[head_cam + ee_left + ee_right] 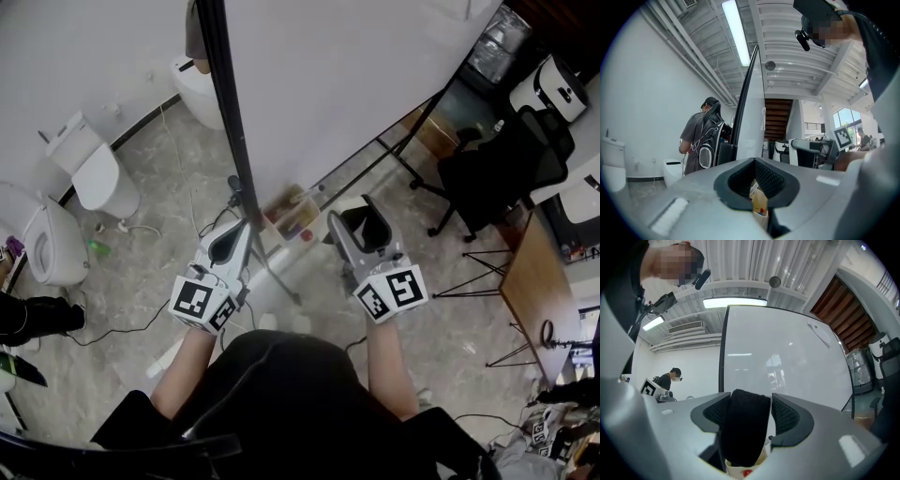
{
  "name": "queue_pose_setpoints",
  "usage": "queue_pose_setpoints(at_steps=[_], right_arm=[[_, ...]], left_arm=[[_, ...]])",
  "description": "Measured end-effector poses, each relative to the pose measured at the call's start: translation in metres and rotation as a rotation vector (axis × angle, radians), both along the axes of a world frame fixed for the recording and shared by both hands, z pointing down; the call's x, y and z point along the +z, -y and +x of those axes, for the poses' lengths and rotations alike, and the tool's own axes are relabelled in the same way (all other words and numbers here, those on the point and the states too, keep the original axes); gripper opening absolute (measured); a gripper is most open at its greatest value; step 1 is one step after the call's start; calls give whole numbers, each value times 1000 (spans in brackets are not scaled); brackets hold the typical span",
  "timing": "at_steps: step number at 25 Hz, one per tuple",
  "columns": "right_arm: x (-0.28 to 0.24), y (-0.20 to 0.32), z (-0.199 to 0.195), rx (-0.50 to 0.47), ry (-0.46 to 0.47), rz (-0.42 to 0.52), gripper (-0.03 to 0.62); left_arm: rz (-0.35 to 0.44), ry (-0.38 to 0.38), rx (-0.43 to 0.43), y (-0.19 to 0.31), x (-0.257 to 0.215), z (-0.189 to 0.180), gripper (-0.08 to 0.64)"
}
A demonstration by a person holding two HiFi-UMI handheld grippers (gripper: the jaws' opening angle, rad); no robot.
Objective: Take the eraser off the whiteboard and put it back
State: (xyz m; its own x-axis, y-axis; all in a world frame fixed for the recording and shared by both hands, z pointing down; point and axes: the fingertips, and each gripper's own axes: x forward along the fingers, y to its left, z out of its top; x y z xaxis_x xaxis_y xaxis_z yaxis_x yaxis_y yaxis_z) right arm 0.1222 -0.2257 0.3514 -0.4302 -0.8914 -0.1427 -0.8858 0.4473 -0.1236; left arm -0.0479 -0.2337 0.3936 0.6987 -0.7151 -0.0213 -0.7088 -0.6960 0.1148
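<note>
Right gripper is clamped on the black felt block eraser. The eraser stands upright between the pads, its long axis running 12 to 6 in the right gripper view. The large white whiteboard on a black stand sits at 12 o'clock from the eraser and looks apart from it, so the put-back likely goes straight ahead. Left gripper has its jaws together with nothing in them. It sits at 9 o'clock of the right one, by the board's black side edge. The right hand is nearer the board face.

Matt black felt-like eraser, glossy smooth whiteboard, marbled stone-look floor
</note>
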Motion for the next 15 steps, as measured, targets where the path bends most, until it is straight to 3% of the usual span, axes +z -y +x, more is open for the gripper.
queue_pose_setpoints(at_steps=[15], right_arm=[[42, 40, -19, -47, -15, -54, 282]], left_arm=[[-14, 10, -38, 6, 7, -17, 3]])
